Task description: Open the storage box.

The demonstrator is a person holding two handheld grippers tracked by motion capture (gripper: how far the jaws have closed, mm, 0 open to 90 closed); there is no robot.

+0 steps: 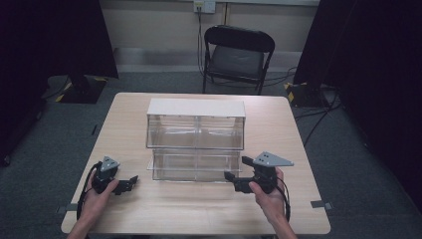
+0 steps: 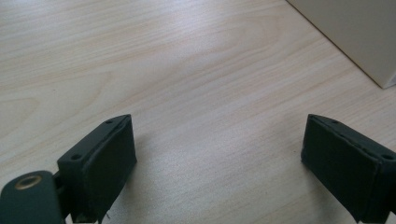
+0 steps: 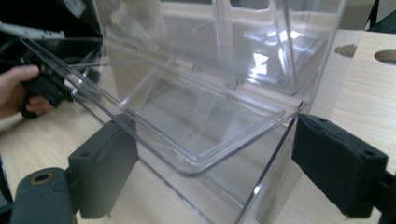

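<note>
Just before right tool (image 3: pixel 215 158): clear bin (image 3: pixel 201 116).

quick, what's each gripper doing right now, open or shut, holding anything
Left gripper: open, holding nothing, over the bare table.
Right gripper: open, jaws either side of the clear bin's lower front corner, not clamped.

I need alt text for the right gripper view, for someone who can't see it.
The right gripper, jaws wide apart, faces the front corner of a clear plastic bin on a wooden table; the lower lid's edge lies between the jaws. At far left, a hand holds the other gripper.
</note>
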